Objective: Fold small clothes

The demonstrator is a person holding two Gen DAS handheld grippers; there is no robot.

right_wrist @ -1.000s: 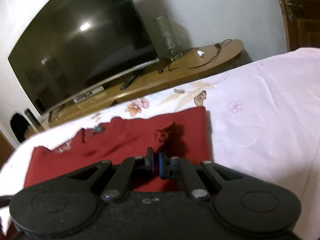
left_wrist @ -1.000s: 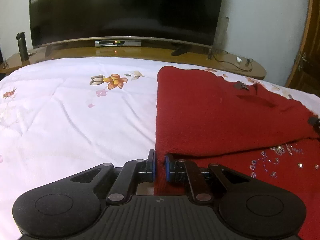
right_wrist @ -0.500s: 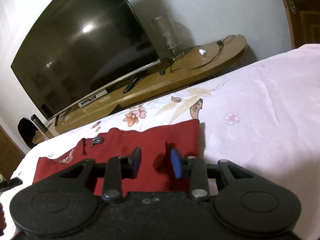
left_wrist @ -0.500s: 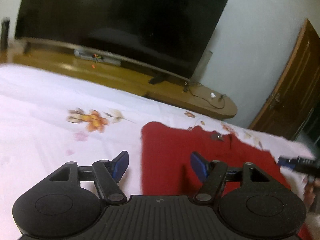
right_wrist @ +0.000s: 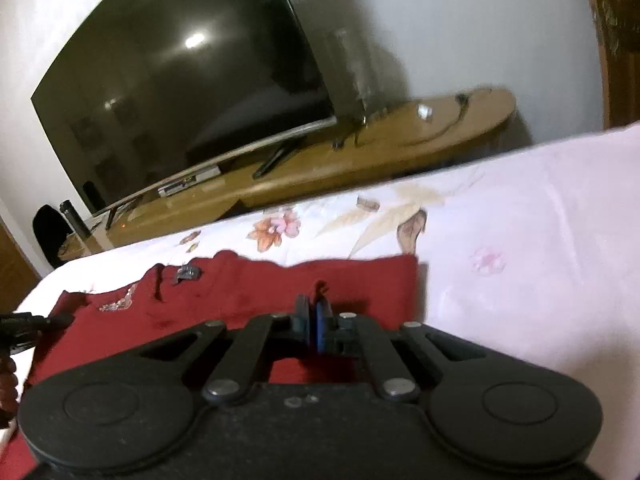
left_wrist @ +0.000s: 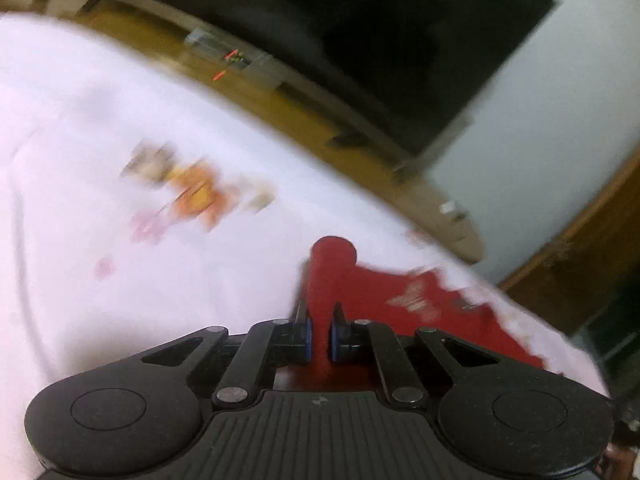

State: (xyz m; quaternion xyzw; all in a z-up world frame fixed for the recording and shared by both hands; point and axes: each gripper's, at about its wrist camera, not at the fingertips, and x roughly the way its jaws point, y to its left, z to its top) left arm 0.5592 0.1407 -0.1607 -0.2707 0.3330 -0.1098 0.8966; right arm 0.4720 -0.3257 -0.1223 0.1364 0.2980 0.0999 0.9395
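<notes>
Got both grippers, left (left_wrist: 319,338) and right (right_wrist: 313,322), pinching soft red knit top (right_wrist: 256,296) on my floral sheet (right_wrist: 520,240).

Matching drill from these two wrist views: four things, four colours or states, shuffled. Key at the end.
1. garment
2. bedsheet
3. TV
4. left gripper

A. white with flowers
B. shut on cloth
C. dark, switched off
D. red

Pairs: 1-D, 2-A, 3-C, 4-B
</notes>
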